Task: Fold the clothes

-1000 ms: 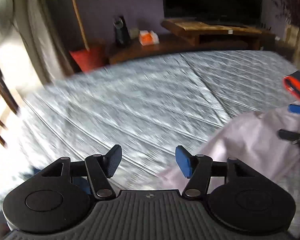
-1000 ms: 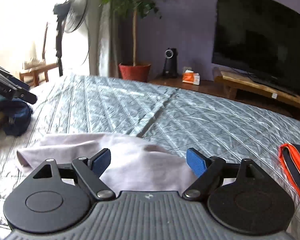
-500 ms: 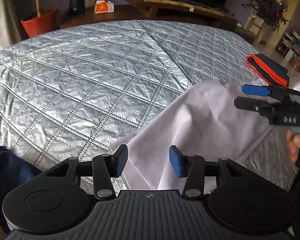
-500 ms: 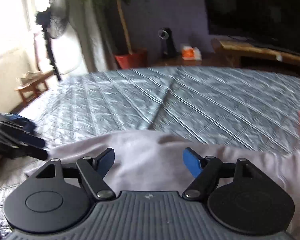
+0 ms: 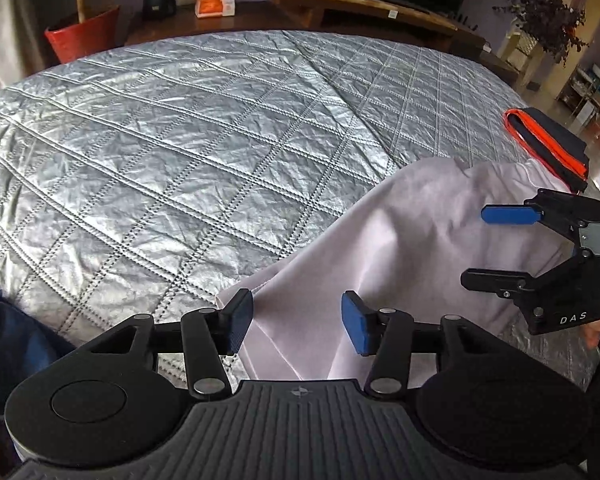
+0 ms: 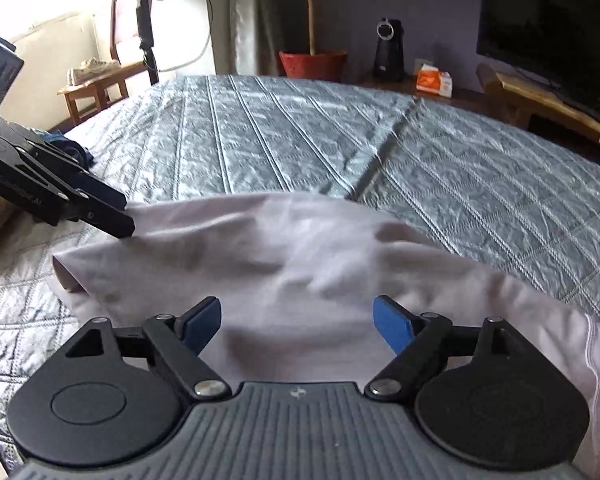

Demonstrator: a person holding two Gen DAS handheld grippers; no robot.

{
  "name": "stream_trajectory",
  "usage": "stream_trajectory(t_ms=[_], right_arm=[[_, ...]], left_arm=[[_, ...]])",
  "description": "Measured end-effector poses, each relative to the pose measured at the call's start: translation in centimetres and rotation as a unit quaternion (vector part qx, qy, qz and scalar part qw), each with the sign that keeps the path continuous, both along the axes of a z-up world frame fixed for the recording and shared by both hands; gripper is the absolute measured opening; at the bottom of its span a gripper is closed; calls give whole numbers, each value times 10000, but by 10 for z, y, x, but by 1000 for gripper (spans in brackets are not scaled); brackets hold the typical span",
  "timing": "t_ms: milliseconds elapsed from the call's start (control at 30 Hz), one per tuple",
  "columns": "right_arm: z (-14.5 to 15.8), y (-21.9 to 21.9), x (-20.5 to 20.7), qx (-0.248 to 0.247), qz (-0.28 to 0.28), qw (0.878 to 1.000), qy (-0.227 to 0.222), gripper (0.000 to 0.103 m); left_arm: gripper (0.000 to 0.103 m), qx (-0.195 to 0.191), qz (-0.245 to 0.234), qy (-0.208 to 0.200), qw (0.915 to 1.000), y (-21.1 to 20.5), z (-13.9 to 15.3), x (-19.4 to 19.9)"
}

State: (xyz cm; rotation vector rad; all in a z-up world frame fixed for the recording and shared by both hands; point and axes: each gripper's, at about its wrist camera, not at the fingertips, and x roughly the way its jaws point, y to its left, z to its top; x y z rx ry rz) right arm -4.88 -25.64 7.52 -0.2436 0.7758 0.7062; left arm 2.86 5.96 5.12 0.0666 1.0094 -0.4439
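Both claws hang spread over the pale garment, and neither pinches anything yet. Our left claw [image 5: 298, 322] has its blue pads apart above the garment's near corner, where an edge and a stitched hem meet; its jaws have just been opening a little after closing, with cloth beneath the gap but not pressed. Our right claw [image 6: 298, 326] stands wider, and its jaws too have just been opening; the cloth lies below them, untouched as far as we can tell.

That pale lilac garment [image 5: 400, 248] lies loosely crumpled on the quilted silver bedspread [image 5: 180, 140], near the bed's front edge, with soft humps and shallow creases across it. We judge it light, thin and limp: it will drape and sag from any single hold, and its smooth face may slip through the pads unless we bite a doubled layer. We would take it at hems and corners, where stitching gives some body, one claw at each end of the same edge so that it hangs straight. The bedspread is slick and wrinkled, so dragging the garment may bunch it; lifting clear seems safer.

A folded dark and orange piece [image 5: 548, 140] lies just beyond the pale garment, near the bed's far right edge.
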Motion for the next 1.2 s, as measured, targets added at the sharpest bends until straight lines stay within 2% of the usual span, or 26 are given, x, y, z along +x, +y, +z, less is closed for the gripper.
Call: stream_trajectory(t_ms=[233,467,500,600,700,800,900,1100,1200], right_arm=[[-3,-1,-2,-87,12,10000,40,83],[-3,-1,-5,-140,-13,9999,25,87],[-2,-3,-5,-145,-20,9999,25,88],[-3,-3,-4,-162,-40,9998,49,90],[-4,-4,-3,-184,-64,9998,67,91],[-4,-5,-3,-187,-85,9998,78,93],[-4,-6,-4,-193,-94,9997,79,94],[-4,-6,-6,-225,-90,9997,62,96],[-4,-6,-6,-235,-90,9997,56,97]], left_arm=[[60,-92,269,-24,9996,9,1,6],[57,257,-19,-22,9997,-4,-7,2],[55,273,-23,-26,9996,-5,-7,2],[41,334,-26,-37,9994,-5,-7,1],[37,413,-15,-45,9991,-5,-8,1],[26,444,58,-54,9990,-3,-6,2],[10,456,162,-87,9988,1,-2,2],[3,475,577,-343,9966,11,9,6],[2,438,574,-370,9967,10,12,7]])
